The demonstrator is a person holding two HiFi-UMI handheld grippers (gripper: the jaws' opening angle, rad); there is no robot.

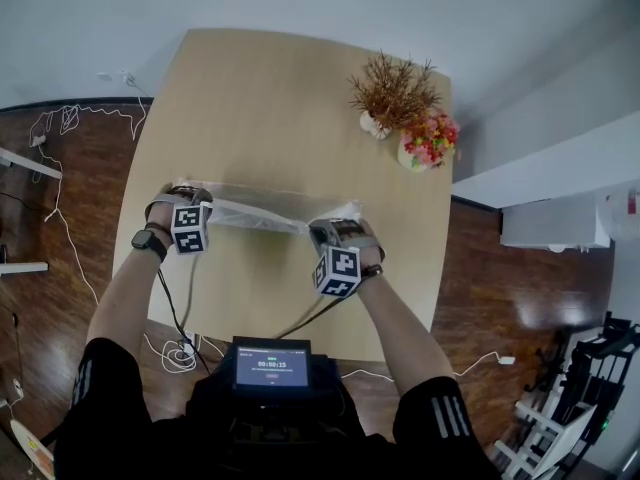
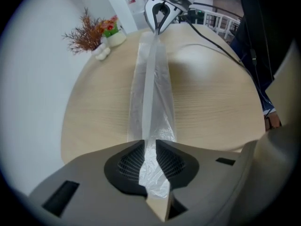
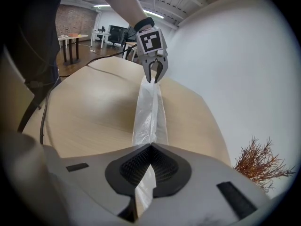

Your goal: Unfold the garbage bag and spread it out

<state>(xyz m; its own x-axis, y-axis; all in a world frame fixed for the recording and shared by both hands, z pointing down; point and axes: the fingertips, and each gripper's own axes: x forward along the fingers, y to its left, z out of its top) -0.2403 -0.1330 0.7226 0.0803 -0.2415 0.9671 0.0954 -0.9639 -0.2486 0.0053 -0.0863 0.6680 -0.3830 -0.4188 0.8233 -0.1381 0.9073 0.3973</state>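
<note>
A clear, still-folded garbage bag (image 1: 262, 213) hangs as a long narrow strip just above the light wooden table (image 1: 270, 98), pulled between both grippers. My left gripper (image 1: 205, 206) is shut on its left end; in the left gripper view the crinkled plastic (image 2: 150, 88) runs out from between the pads of that gripper (image 2: 149, 142) toward the right gripper (image 2: 157, 27). My right gripper (image 1: 322, 230) is shut on the other end. In the right gripper view the bag (image 3: 148, 112) leaves the right gripper (image 3: 150, 147) and reaches the left gripper (image 3: 153, 79).
A vase of dried brown twigs (image 1: 392, 93) and a pot of colourful flowers (image 1: 428, 140) stand at the table's far right corner. Cables (image 1: 60, 128) lie on the wooden floor at the left. A small screen (image 1: 271, 363) sits on the person's chest.
</note>
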